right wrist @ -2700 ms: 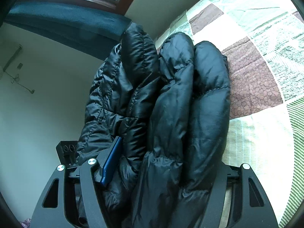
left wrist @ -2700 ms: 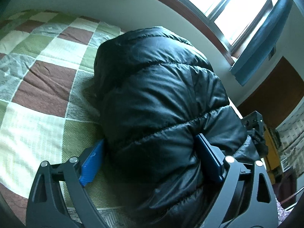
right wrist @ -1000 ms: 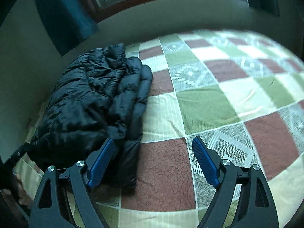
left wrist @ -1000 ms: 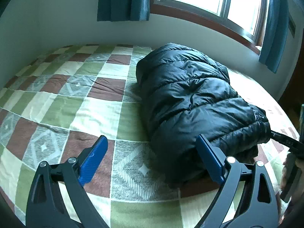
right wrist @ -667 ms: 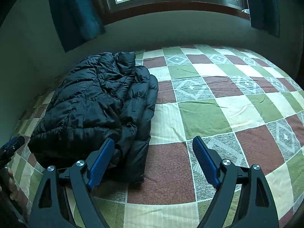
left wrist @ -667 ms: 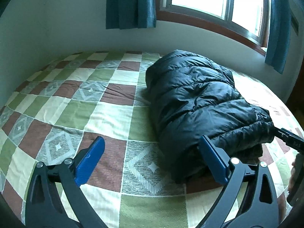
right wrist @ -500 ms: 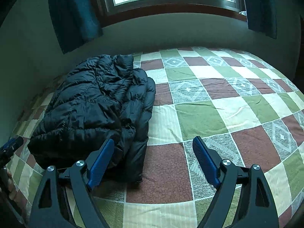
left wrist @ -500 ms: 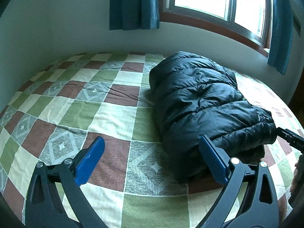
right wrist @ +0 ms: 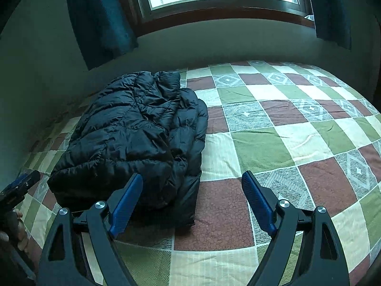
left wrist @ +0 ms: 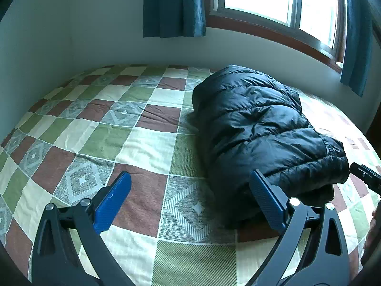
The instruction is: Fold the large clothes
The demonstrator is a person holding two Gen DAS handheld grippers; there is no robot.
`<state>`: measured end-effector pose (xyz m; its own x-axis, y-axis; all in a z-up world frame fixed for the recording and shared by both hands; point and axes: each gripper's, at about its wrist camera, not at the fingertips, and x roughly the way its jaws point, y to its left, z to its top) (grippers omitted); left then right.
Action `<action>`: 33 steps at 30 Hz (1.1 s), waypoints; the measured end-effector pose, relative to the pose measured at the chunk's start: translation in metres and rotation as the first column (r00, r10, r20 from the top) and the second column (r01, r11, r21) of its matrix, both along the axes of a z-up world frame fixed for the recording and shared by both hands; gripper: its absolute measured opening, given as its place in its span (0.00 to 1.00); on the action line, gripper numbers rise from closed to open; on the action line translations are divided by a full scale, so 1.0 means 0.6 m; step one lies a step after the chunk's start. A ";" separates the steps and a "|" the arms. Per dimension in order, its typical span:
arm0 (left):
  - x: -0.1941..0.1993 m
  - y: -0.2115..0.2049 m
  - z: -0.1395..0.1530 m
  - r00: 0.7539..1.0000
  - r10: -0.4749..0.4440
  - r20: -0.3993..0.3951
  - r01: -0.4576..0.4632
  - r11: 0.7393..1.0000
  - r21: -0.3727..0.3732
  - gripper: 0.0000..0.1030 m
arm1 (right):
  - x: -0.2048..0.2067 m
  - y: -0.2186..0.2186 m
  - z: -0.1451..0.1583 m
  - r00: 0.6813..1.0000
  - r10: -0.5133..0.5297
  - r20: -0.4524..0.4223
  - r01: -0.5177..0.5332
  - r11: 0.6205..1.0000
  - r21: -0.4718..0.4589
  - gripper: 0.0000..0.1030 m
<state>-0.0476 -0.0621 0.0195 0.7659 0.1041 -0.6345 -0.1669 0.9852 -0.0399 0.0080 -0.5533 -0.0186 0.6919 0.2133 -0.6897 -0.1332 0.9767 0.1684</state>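
We've got the bed (left wrist: pixel 100 128) filling both views, its checked quilt running out to the wall under the window (left wrist: pixel 281 0), and on the window side of it lies the black puffer jacket (left wrist: pixel 257 128), bundled into a thick folded stack, apart from both claws. Its long axis runs away from us toward the wall, near end bulging just ahead. From the left claw (left wrist: pixel 190 202) the jacket sits ahead and to the right, its near corner just behind the right-hand blue pad; from the right claw (right wrist: pixel 193 195) it sits ahead and to the left, near end behind the left-hand pad. So we're straddling that near end, one claw each side, neither clearly nearer. Both claws gape wide and carry nothing. We'd judge the fold about done; any further tidy means reaching inward and forward from both sides
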 end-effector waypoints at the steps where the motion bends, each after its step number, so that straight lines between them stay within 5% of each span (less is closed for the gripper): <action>1: -0.001 -0.002 0.000 1.000 -0.002 -0.001 0.002 1.000 0.000 0.96 | 0.000 0.000 -0.002 1.000 0.000 -0.004 0.000 1.000 -0.002 0.81; 33: -0.017 -0.019 0.020 0.997 0.018 0.071 -0.022 0.998 0.052 0.96 | 0.002 0.000 -0.019 0.999 0.000 -0.049 0.001 1.000 0.018 0.82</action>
<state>-0.0575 -0.0734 0.0318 0.8056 0.1519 -0.5726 -0.1854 0.9827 -0.0002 0.0092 -0.5530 -0.0301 0.6578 0.2254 -0.7187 -0.1239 0.9736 0.1919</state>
